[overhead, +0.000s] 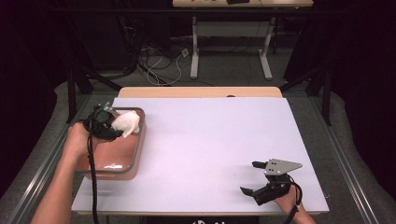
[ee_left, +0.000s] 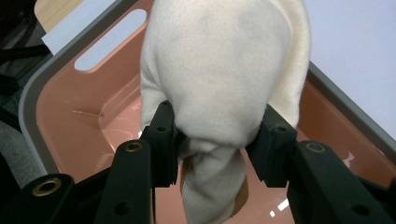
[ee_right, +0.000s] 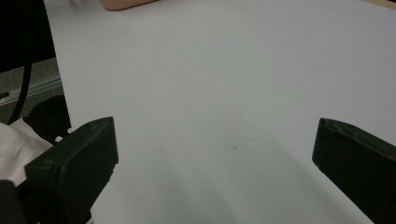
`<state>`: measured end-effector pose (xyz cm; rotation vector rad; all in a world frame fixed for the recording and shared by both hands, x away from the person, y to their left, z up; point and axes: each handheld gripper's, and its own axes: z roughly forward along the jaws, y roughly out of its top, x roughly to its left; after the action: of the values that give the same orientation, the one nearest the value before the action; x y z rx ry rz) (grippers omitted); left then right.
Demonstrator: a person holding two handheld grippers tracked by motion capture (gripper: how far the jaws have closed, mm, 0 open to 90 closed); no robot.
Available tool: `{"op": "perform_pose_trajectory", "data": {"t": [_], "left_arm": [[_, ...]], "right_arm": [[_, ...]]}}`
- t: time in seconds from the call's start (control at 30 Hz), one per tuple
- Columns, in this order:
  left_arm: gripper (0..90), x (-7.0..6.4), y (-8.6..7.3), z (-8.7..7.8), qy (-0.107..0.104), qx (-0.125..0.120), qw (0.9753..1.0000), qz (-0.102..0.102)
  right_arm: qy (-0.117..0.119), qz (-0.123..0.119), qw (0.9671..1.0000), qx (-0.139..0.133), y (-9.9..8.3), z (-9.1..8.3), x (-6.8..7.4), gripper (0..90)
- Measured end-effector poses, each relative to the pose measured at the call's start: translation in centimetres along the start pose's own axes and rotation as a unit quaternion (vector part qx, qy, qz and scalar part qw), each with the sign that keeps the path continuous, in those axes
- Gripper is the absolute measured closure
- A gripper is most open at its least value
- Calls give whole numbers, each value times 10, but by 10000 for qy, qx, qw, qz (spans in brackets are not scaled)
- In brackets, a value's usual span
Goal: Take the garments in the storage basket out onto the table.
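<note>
While the left claw (overhead: 116,128) hangs over the pink bin (overhead: 135,161), high view shows it clamped on a white cloth (overhead: 128,122) above the bin's far end; bin sits at the left edge of the worktop (overhead: 210,140). Right claw (overhead: 254,177) rests well apart from the bin, near the worktop's front right, jaws spread, holding nothing.

Left gripper view: both jaws pinch the cloth (ee_left: 224,79) at a bunched waist, bulk hanging over the bin (ee_left: 60,126) interior, one fold close to the grey rim.

Right gripper view: jaws wide apart over bare worktop (ee_right: 224,84).

Judgement: centre the cloth over the bin cavity, lower it clear of the rim, then release.
</note>
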<state>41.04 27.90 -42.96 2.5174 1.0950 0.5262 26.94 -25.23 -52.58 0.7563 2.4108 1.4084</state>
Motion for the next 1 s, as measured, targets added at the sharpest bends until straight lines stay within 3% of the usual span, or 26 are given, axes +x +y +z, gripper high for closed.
{"op": "perform_pose_trajectory", "data": {"t": [0.33, 0.53, 1.0], "left_arm": [[569, 1, 8, -16, 119, -98, 9999, 58], [569, -2, 15, -23, 77, -149, 9998, 109], [569, -22, 33, -21, -128, -255, 9987, 423]], "right_arm": [[-13, -9, 10000, 0, 0, 0, 0, 0], [-22, 30, 10000, 8, -1, 0, -1, 0], [-14, 30, 10000, 25, -1, 0, 0, 0]]}}
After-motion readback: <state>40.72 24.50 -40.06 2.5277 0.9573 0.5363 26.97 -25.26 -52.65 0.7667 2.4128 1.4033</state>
